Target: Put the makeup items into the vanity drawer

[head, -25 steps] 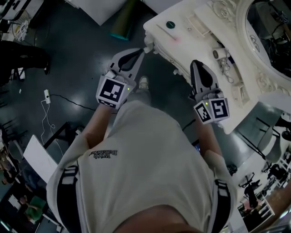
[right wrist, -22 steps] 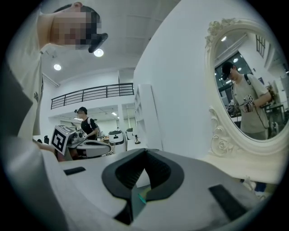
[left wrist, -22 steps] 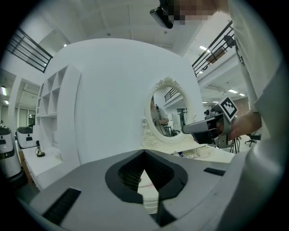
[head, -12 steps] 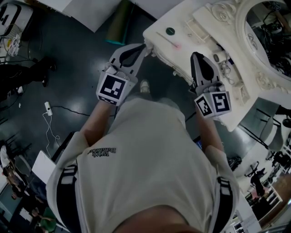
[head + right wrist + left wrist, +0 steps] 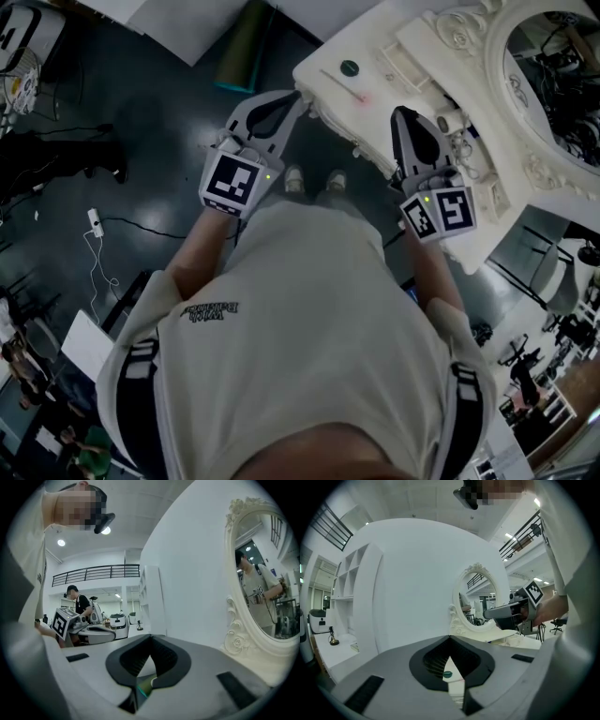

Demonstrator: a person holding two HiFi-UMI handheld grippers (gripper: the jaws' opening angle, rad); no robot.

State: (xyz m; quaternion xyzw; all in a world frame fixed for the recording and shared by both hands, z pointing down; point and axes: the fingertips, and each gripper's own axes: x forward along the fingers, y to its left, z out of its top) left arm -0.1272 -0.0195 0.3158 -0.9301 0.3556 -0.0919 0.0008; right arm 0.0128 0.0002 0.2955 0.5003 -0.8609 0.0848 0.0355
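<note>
Head view: basically nothing's been put away yet. The person stands at the front edge of the white vanity, and the makeup all sits on top. A small round green pot and a thin pink-tipped stick lie near the front left corner, with more small white bits toward the back by the oval mirror. I can't spot an open drawer (the front face is mostly tucked under the top). The left gripper hovers just off that corner and the right gripper sits over the front edge, neither touching anything. Left gripper view: jaws together at the tips with nothing in them, and the green pot shows through the gap beyond. Right gripper view: jaws together too, empty, mirror off to the right. My guess is the drawer needs opening first, then every item has to go in.
</note>
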